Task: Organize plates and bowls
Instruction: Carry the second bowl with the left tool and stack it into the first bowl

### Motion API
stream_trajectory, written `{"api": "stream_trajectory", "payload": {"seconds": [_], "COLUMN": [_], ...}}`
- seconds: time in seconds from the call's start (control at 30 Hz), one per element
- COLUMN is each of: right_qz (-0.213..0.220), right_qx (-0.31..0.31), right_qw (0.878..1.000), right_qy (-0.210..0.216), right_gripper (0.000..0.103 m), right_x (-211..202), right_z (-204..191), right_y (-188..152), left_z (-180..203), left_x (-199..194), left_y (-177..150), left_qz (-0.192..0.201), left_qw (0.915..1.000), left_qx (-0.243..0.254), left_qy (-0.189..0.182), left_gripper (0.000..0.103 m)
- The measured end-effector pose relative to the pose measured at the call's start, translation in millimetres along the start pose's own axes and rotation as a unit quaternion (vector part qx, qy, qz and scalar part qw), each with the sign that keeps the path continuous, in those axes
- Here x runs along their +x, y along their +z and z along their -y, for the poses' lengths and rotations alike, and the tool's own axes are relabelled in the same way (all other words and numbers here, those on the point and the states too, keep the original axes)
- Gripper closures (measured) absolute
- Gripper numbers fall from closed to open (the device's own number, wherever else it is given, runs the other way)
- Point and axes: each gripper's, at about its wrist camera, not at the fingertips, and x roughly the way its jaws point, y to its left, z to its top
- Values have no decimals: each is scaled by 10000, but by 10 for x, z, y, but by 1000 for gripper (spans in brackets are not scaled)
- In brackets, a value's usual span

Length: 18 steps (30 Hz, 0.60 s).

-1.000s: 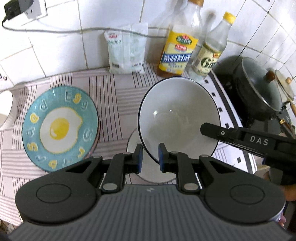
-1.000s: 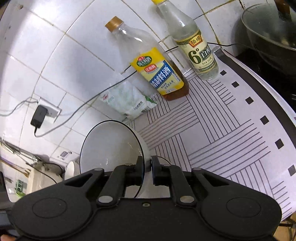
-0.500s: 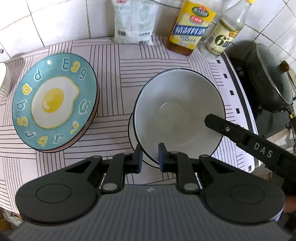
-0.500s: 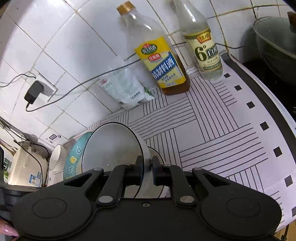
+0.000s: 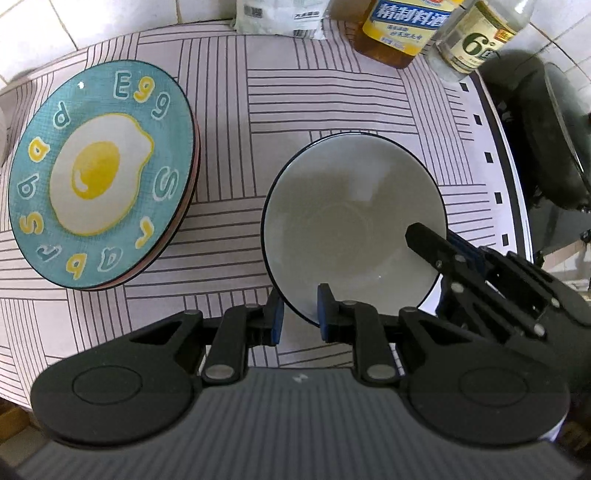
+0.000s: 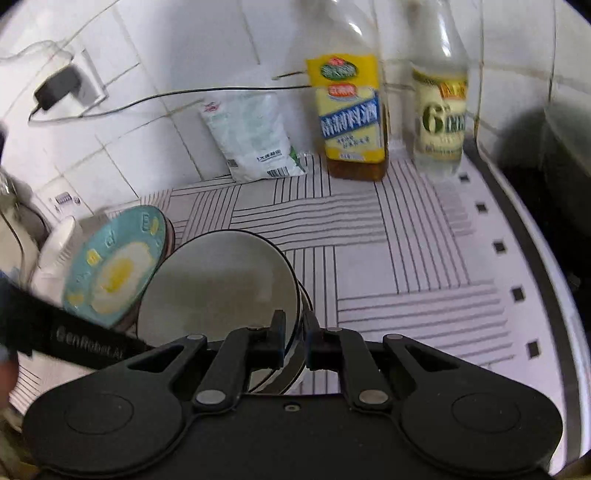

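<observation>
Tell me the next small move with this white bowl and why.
Probably ease the white bowl straight down, then open both grippers. The left gripper and right gripper each pinch its rim, and the right wrist view shows a second bowl right beneath it, so it seems nearly nested. The egg plate sits clear to the side.

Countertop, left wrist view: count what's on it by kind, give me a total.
Bowls: 2, a white bowl nested in a lower bowl
Visible plate: 1, the egg plate; edges beneath, number unclear
Bottles: 2, cooking wine, vinegar
Bags: 1, white bag
Total: 6
</observation>
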Motion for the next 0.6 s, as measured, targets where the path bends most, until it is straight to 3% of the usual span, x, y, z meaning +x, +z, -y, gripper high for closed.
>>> {"api": "stream_trajectory", "payload": {"seconds": [0.13, 0.33, 0.5, 0.6], "right_qz": [-26, 40, 44, 62], "right_qx": [10, -782, -752, -644], "right_qw": [10000, 9956, 9963, 9974], "right_qy": [-11, -510, -422, -302], "right_gripper": [90, 89, 86, 85], "right_x": [5, 24, 48, 38], "right_z": [13, -181, -142, -114], "right_y": [40, -32, -44, -41], "left_z": [2, 33, 1, 14], "left_x": [3, 15, -7, -60], "left_y": [18, 5, -28, -84], "left_qz": [-59, -108, -7, 79], "left_qw": [10000, 9999, 10000, 9999], "left_qx": [8, 54, -53, 42], "left_qy": [-42, -39, -78, -106], "left_gripper": [85, 84, 83, 75]}}
